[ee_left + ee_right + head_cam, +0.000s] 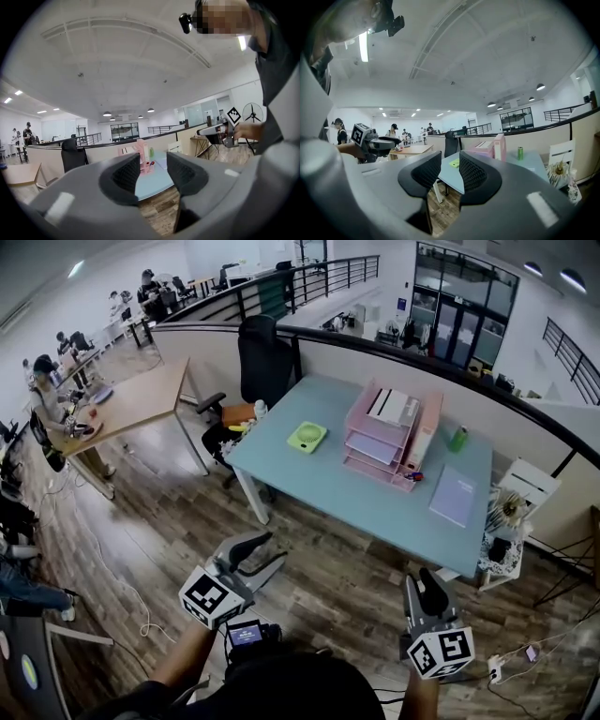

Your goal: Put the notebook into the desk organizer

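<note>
A lavender notebook (pixel 454 495) lies flat on the right part of the light blue table (pixel 319 486). To its left stands the pink desk organizer (pixel 380 442), also in the left gripper view (pixel 140 157) and the right gripper view (pixel 487 149). Both grippers hang over the wooden floor, well short of the table's front edge. My left gripper (pixel 277 547) is open, with nothing between its jaws (pixel 153 176). My right gripper (pixel 424 576) is open too, its jaws (pixel 450 176) a little apart and empty.
A green dish (pixel 307 437) and a green can (pixel 458 439) also sit on the table. A black office chair (pixel 265 357) stands behind its left end, a white side cart (pixel 520 488) at its right end. A wooden desk (pixel 141 399) with people is far left.
</note>
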A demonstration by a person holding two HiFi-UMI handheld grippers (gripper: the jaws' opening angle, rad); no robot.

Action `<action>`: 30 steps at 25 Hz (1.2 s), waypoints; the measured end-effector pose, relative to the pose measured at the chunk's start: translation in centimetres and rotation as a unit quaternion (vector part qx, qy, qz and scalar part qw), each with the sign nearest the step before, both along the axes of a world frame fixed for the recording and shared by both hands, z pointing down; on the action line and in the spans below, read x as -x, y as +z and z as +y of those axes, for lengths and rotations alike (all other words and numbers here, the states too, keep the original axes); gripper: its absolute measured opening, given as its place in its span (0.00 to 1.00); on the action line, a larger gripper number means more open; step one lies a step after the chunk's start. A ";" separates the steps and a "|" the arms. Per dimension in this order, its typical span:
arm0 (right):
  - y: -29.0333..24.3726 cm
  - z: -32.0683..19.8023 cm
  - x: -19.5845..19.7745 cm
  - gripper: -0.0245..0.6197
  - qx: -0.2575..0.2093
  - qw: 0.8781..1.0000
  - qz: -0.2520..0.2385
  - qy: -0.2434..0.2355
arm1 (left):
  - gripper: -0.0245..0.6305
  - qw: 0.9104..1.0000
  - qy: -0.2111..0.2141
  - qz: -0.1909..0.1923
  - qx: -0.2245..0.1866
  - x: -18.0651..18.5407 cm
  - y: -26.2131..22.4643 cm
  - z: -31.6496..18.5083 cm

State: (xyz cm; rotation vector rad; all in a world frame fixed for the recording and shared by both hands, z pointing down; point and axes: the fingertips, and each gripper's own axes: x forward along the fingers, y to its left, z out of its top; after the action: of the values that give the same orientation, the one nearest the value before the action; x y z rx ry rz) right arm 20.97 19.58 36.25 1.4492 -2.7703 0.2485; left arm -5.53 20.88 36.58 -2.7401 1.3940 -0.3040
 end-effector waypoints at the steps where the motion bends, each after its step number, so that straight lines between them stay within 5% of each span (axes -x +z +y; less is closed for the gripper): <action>1: 0.1 -0.2 0.0 0.21 0.001 1.000 -0.001 -0.001 | 0.39 1.000 0.001 -0.002 -0.003 -0.1 0.1 -0.3; 14: 1.0 -4.8 -1.1 0.21 0.010 0.998 0.013 0.062 | 0.39 0.998 0.067 0.015 -0.005 -1.4 1.4 -9.6; 30: -0.1 -13.4 3.4 0.21 0.012 0.988 0.034 0.150 | 0.39 0.986 0.163 0.044 -0.013 0.5 0.7 -24.0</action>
State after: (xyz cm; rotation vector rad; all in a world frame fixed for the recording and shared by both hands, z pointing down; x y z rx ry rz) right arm 17.60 6.15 36.12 1.8281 -2.4804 0.2280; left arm -6.07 -3.09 37.28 -2.9270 0.9293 -0.1478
